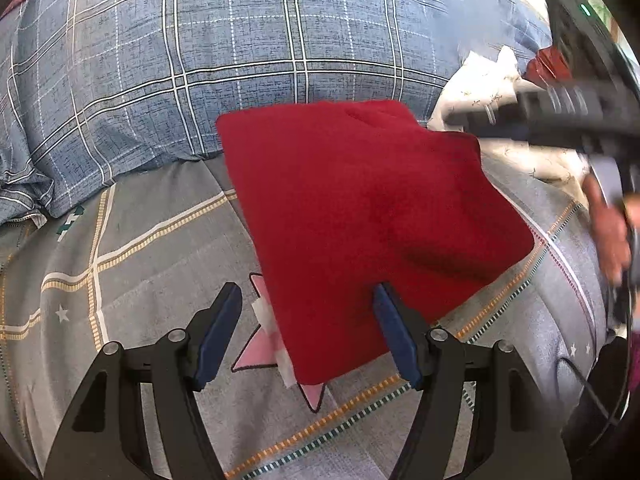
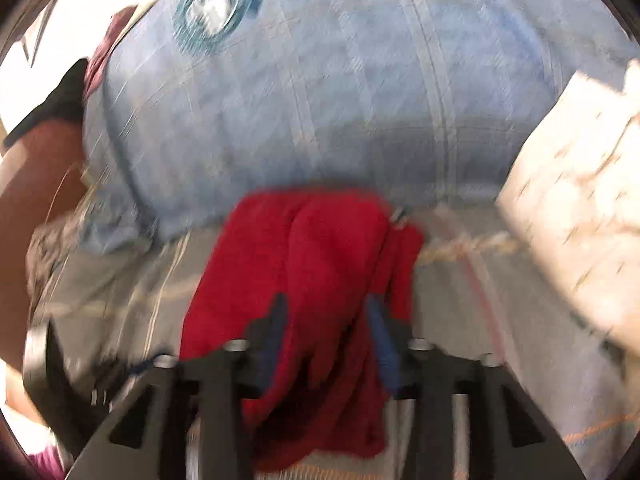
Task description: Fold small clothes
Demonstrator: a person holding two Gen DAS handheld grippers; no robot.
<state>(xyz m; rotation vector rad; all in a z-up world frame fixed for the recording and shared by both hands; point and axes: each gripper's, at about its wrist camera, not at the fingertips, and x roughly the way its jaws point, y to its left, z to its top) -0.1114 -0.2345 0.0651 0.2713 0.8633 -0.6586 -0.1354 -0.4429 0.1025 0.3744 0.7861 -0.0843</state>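
A red fleece garment (image 1: 360, 220) lies folded flat on the grey patterned bedsheet (image 1: 140, 280), a white label poking out at its near left edge. My left gripper (image 1: 308, 312) is open just above its near corner; the right finger overlaps the cloth, the left finger is over bare sheet. The right gripper's black body (image 1: 576, 92) crosses the upper right of the left wrist view, blurred. In the blurred right wrist view the right gripper (image 2: 328, 320) has its jaws apart with the red garment (image 2: 304, 264) bunched between and under them.
A big blue plaid pillow or duvet (image 1: 240, 60) rises behind the garment. A white patterned cloth (image 1: 480, 92) lies at the right, also in the right wrist view (image 2: 580, 220). A pink star print (image 1: 260, 348) marks the sheet. A hand (image 1: 612, 232) is at the right edge.
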